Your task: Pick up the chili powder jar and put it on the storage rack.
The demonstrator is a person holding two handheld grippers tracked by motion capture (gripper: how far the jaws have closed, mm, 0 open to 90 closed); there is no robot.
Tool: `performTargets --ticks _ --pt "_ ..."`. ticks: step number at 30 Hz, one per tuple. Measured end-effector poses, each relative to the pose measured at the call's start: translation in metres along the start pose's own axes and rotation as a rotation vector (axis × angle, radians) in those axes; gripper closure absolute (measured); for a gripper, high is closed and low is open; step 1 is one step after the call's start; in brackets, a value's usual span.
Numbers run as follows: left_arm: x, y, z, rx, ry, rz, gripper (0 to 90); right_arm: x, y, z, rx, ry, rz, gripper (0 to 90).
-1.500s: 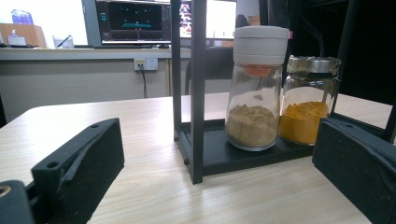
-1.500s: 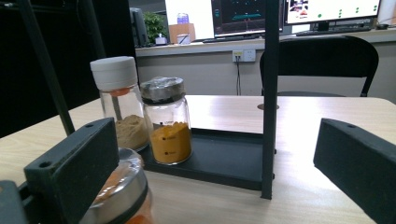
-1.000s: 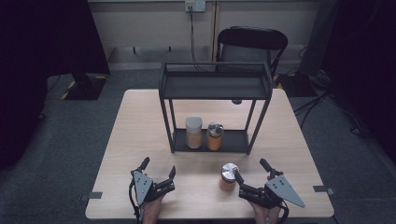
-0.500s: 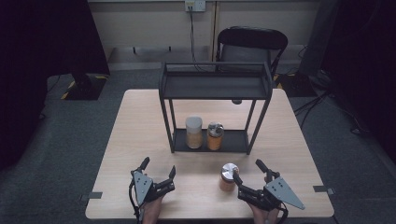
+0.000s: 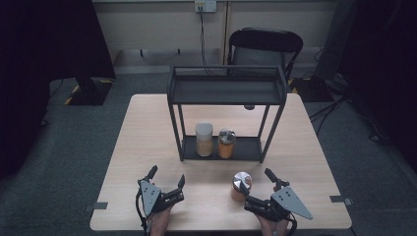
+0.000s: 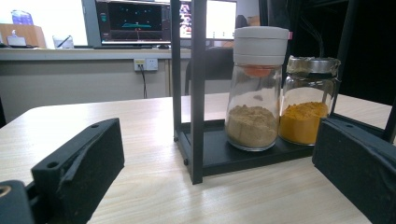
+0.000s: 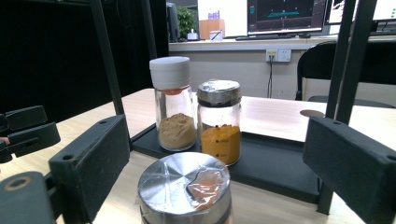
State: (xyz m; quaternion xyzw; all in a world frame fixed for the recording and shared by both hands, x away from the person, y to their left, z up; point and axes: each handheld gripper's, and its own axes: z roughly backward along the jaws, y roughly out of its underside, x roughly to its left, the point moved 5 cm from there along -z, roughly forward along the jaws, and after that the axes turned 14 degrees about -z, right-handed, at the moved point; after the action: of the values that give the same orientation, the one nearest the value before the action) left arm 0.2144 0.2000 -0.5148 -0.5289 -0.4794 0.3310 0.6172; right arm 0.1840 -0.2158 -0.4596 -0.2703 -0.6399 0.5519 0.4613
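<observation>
At the left we are seeing the left gripper [image 5: 167, 178] resting low over the near edge of the bench [image 5: 142, 142], its jaws spread wide with nothing between them. In the left gripper view it is facing the black rack [image 6: 196, 88], where two jars are standing side by side on the bottom shelf: the white-capped jar [image 6: 256, 88] of tan powder and, just beside it, the metal-capped jar [image 6: 308, 100] of orange powder.

Moving toward the middle, we are looking at the rack standing on the centre of the bench, with a dark chair [image 5: 265, 46] behind the far edge.

At the right, the silver-lidded jar [image 5: 241, 184] is standing upright on the bench, in front of the rack and apart from it. The right gripper [image 5: 256, 183] is lying just behind this jar, its jaws having just been opening; in the right gripper view the jar [image 7: 185, 191] is sitting between the two jaws, with a gap showing on each side, so the jaws are released rather than pressing on it.
</observation>
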Motion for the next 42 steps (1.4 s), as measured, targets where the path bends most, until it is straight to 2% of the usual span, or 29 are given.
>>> performTargets --ticks 3,8,13,17,26,34,42 --pt "0.0 0.0 0.0 0.0 0.0 -0.001 1.6 0.001 0.005 -0.001 -0.029 0.0 -0.004 4.6" --pt "0.0 0.0 0.0 0.0 -0.001 0.0 1.6 0.003 0.006 -0.004 -0.014 -0.001 0.011 3.9" --pt "0.0 0.0 0.0 0.001 0.0 -0.001 1.6 0.004 0.009 -0.007 0.002 -0.018 0.003 4.0" --pt "0.0 0.0 0.0 0.001 0.0 -0.001 1.6 0.006 0.011 -0.01 0.015 -0.011 -0.003 4.4" --pt "0.0 0.0 0.0 0.0 0.0 -0.002 1.6 0.008 0.02 -0.014 0.047 -0.022 0.028 12.1" --pt "0.0 0.0 0.0 -0.001 0.0 -0.002 1.6 0.006 0.025 -0.018 0.079 -0.02 0.026 18.4" --pt "0.0 0.0 0.0 0.0 0.001 -0.004 1.6 -0.001 0.029 -0.02 0.086 -0.031 0.02 24.4"
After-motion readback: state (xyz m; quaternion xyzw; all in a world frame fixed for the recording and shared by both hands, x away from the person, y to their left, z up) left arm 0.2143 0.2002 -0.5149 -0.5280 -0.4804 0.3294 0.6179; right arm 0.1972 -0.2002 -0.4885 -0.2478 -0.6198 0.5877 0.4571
